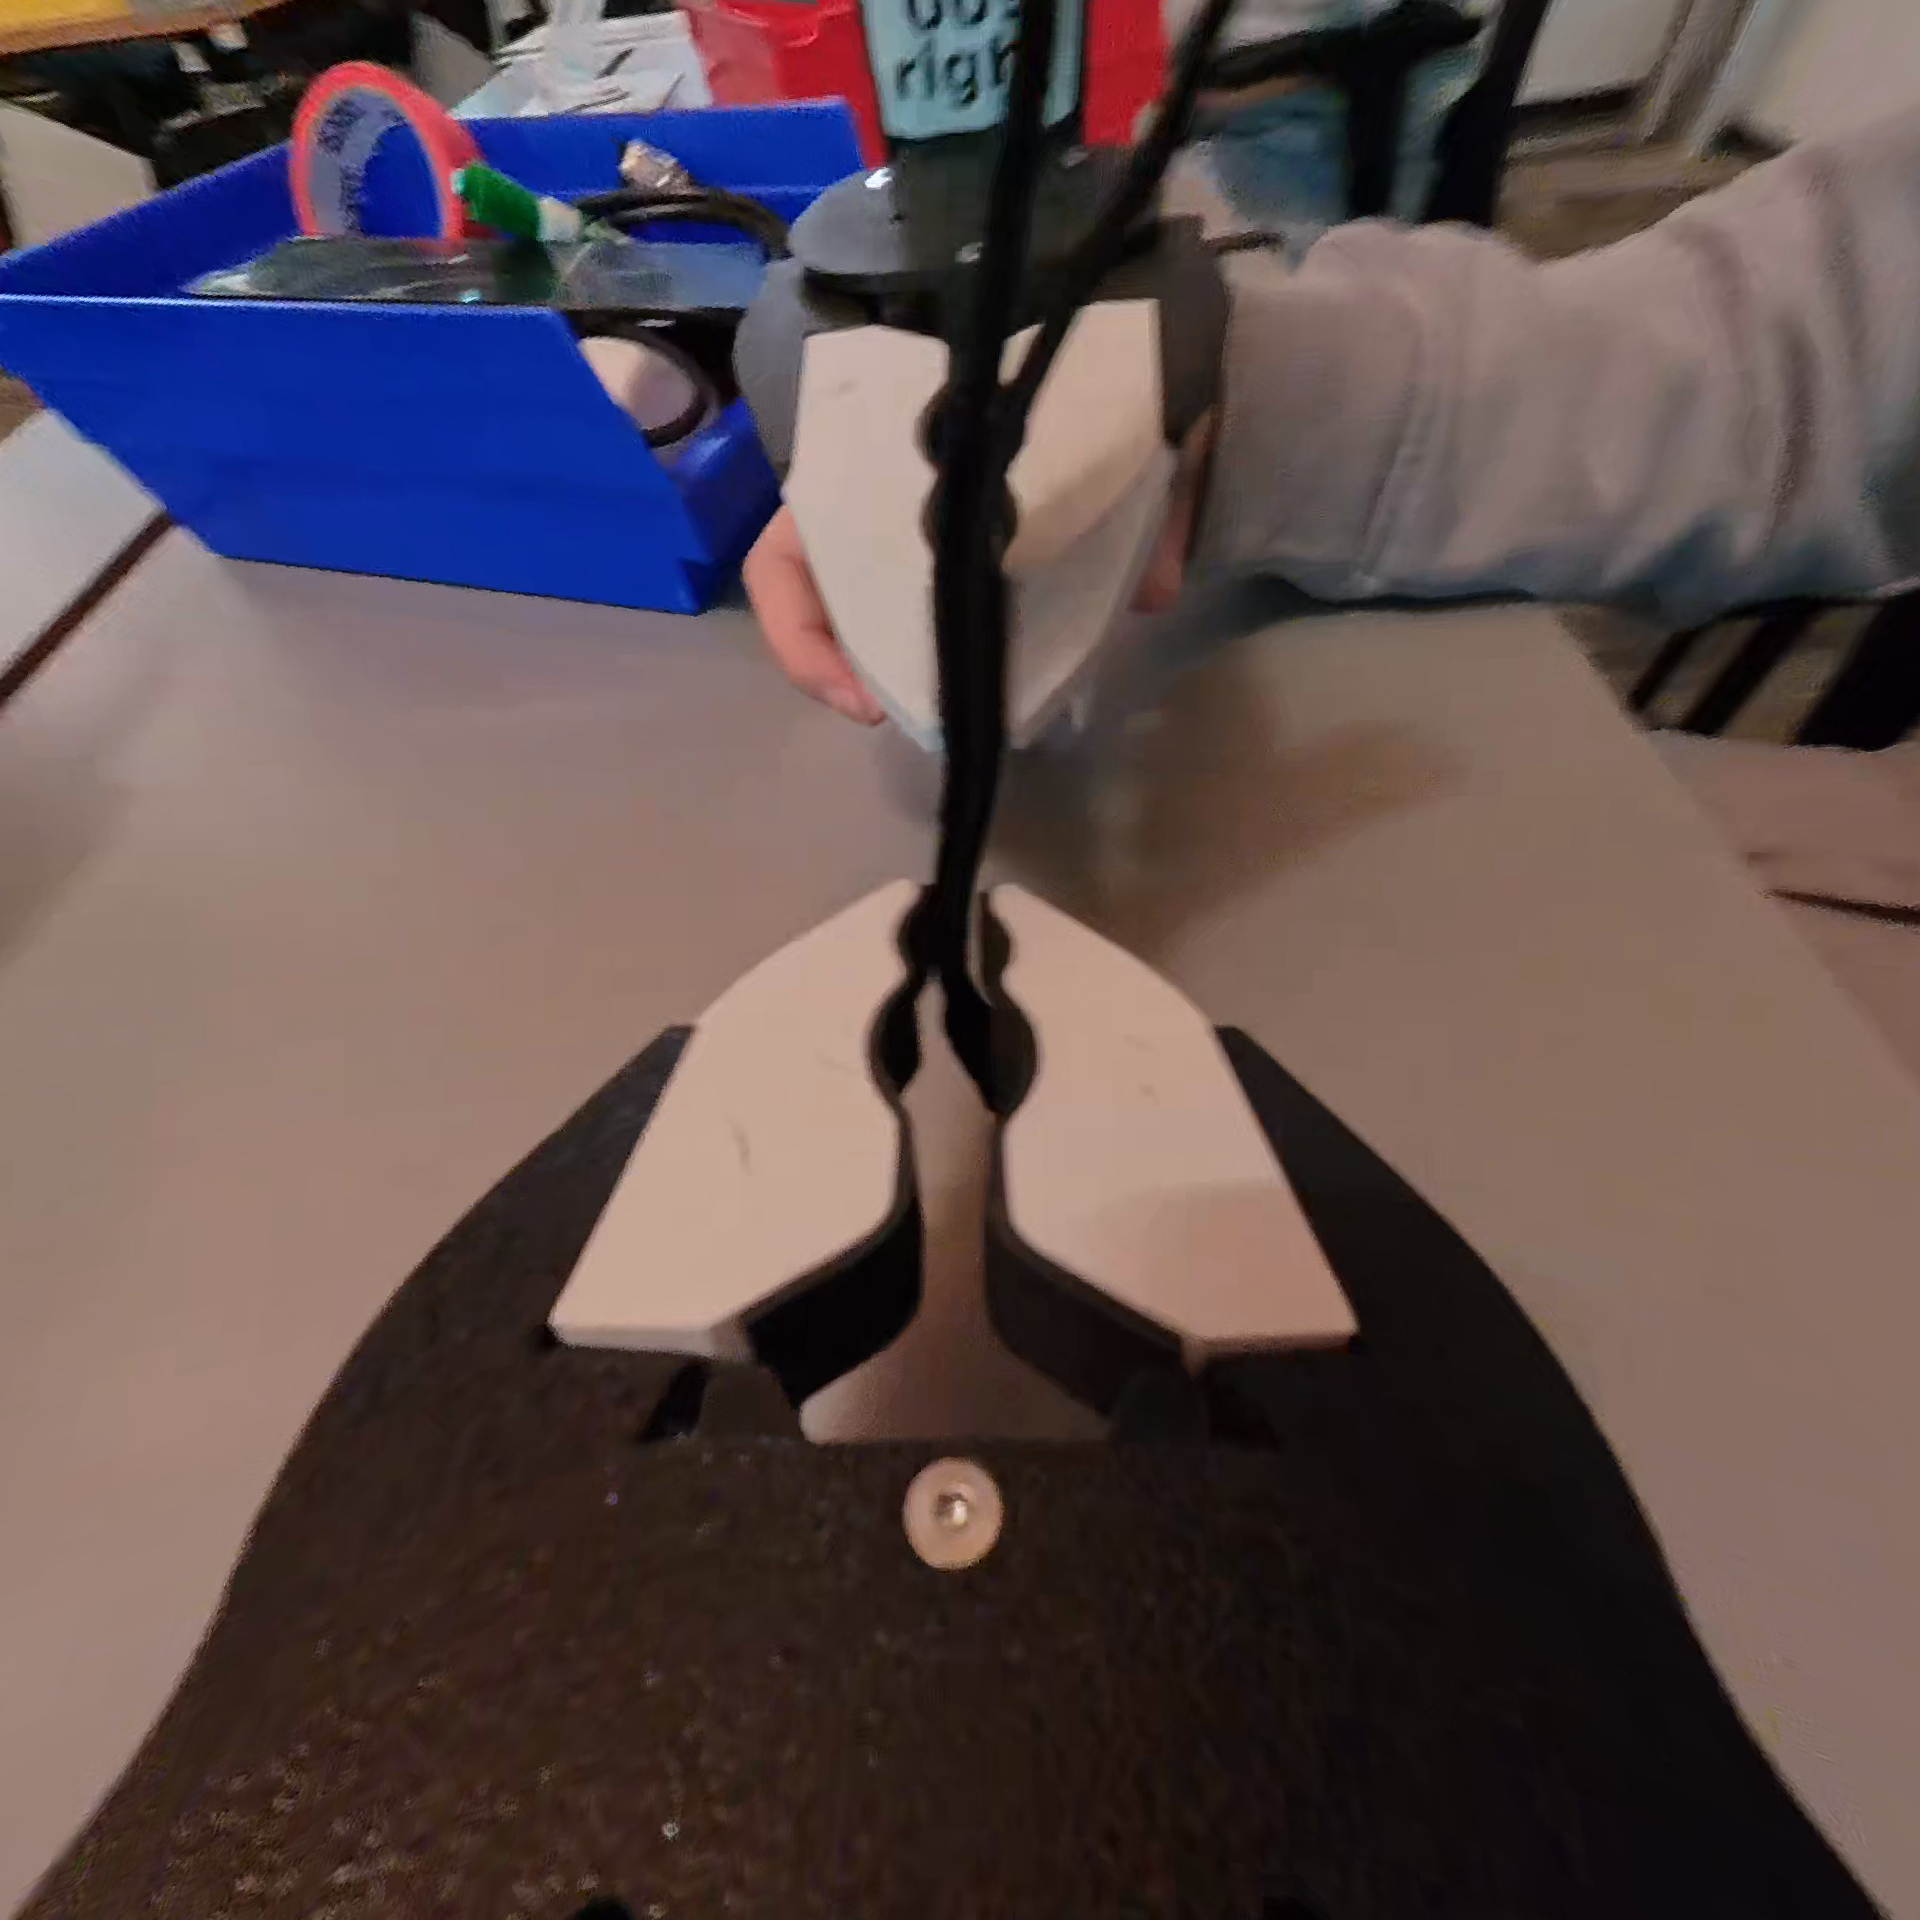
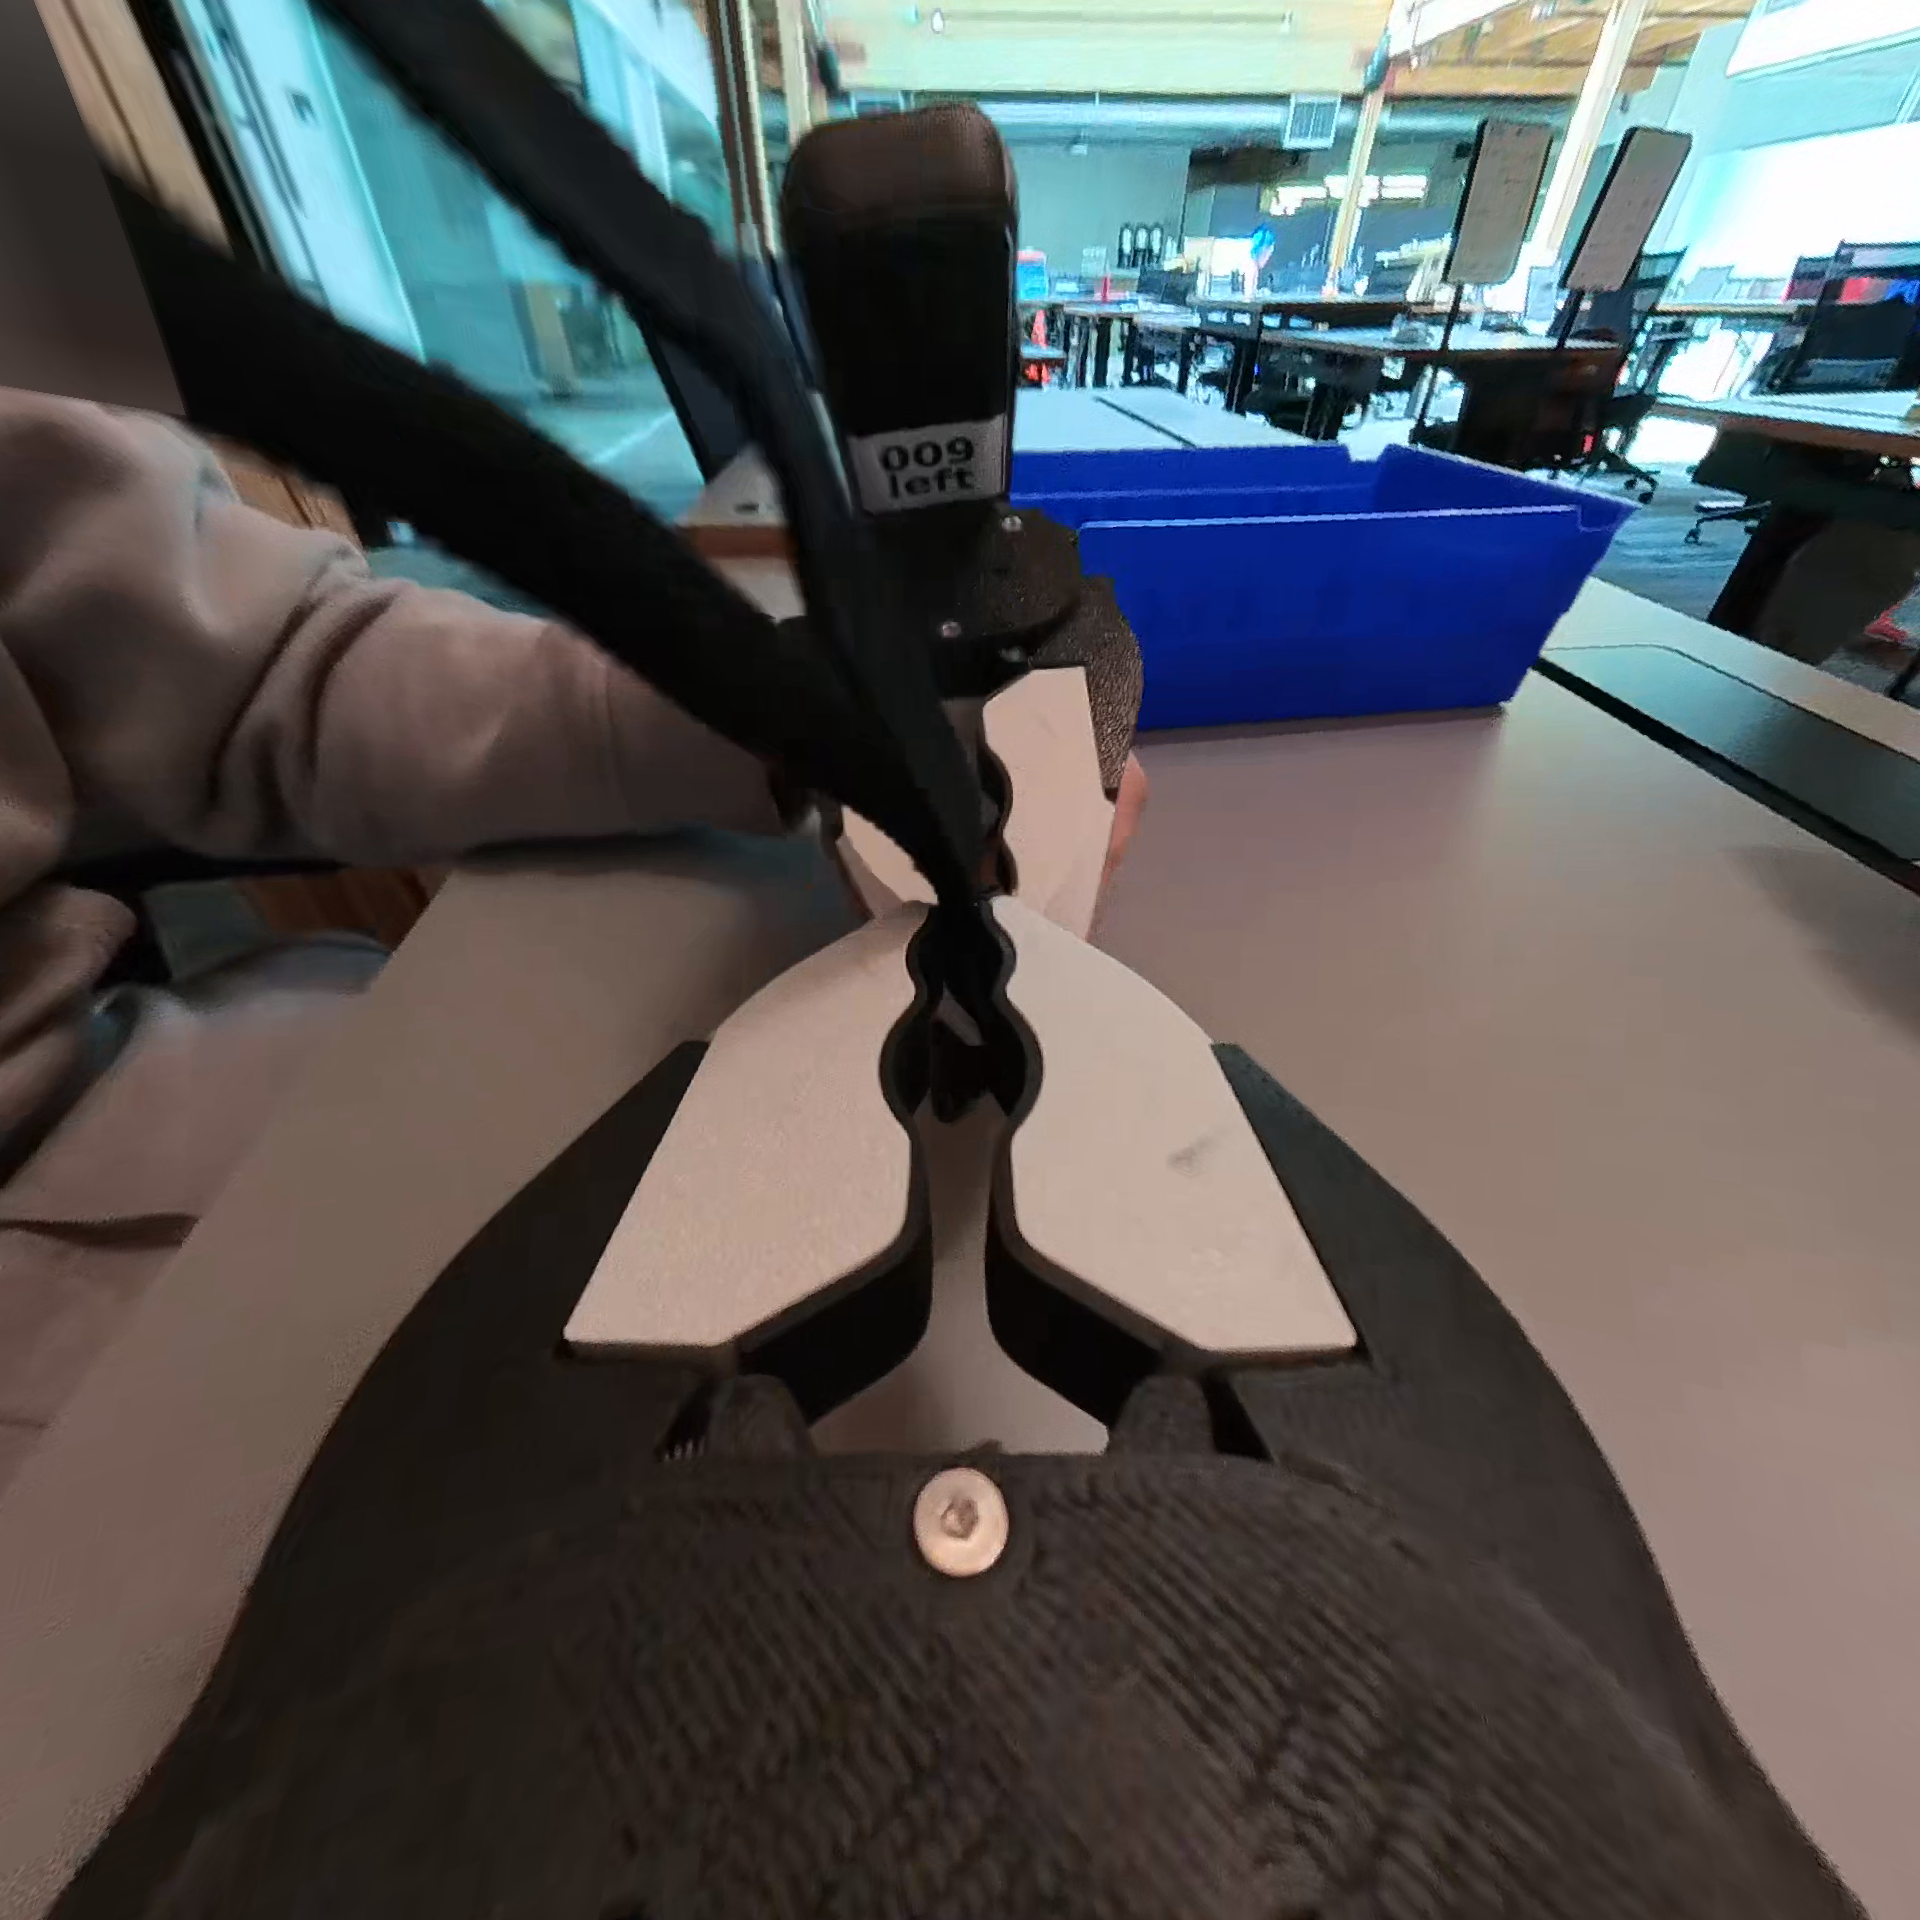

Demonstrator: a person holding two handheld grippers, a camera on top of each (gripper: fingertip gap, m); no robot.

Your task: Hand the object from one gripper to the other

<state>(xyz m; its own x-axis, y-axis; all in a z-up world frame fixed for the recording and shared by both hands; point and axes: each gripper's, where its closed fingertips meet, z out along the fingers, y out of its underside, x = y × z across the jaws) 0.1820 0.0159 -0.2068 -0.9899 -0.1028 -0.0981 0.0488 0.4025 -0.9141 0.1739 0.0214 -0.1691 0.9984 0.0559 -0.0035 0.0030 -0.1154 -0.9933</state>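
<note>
Right now both grippers are clenched on the same black cord (image 1: 961, 623). In the left wrist view, the left gripper (image 1: 951, 914) has its white fingertips (image 1: 831, 997) pinched on the cord's near end, and the cord runs straight up through the right gripper (image 1: 971, 488) facing it across the grey table (image 1: 416, 831). The right wrist view shows the same thing mirrored: the right gripper is closed around a bunched knot of the cord, and the left one sits just beyond, nearly tip to tip.

What could go wrong, I'd guess: if neither side lets go, pulling apart just yanks the cord tight. If the giver lets go while the taker only has the bunched bit, it slips out onto the table. The loops up near the sleeve (image 2: 312, 675) could also snag a handle. The blue bin (image 1: 364, 416) on the far left looks well clear.
</note>
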